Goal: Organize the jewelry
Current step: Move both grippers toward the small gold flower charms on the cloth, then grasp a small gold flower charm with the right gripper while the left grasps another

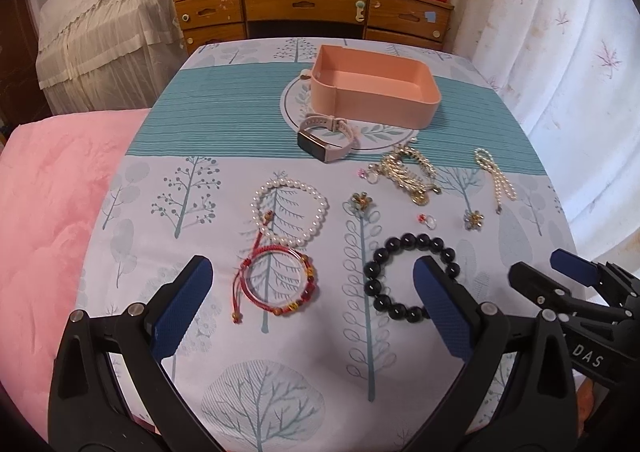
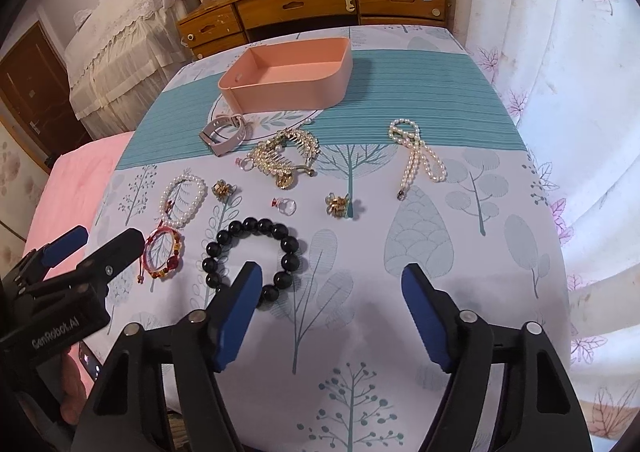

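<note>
An empty pink box (image 1: 376, 86) (image 2: 292, 78) stands at the far middle of the table. In front of it lie a smartwatch (image 1: 326, 138) (image 2: 224, 134), a gold hair comb (image 1: 410, 172) (image 2: 286, 160), a pearl necklace (image 1: 494, 176) (image 2: 418, 158), a white pearl bracelet (image 1: 288, 214) (image 2: 182, 200), a red cord bracelet (image 1: 276, 284) (image 2: 164, 254), a black bead bracelet (image 1: 404, 276) (image 2: 250, 254), two flower earrings (image 1: 358, 204) (image 2: 338, 204) and small rings (image 1: 428, 220) (image 2: 286, 206). My left gripper (image 1: 312, 304) is open above the red bracelet. My right gripper (image 2: 332, 312) is open and empty, right of the black bracelet.
The table has a tree-print cloth (image 1: 280, 372) (image 2: 440, 252). A pink bed cover (image 1: 48, 212) lies to the left. A wooden dresser (image 1: 312, 12) (image 2: 320, 4) stands behind the table. White curtains (image 2: 560, 52) hang on the right.
</note>
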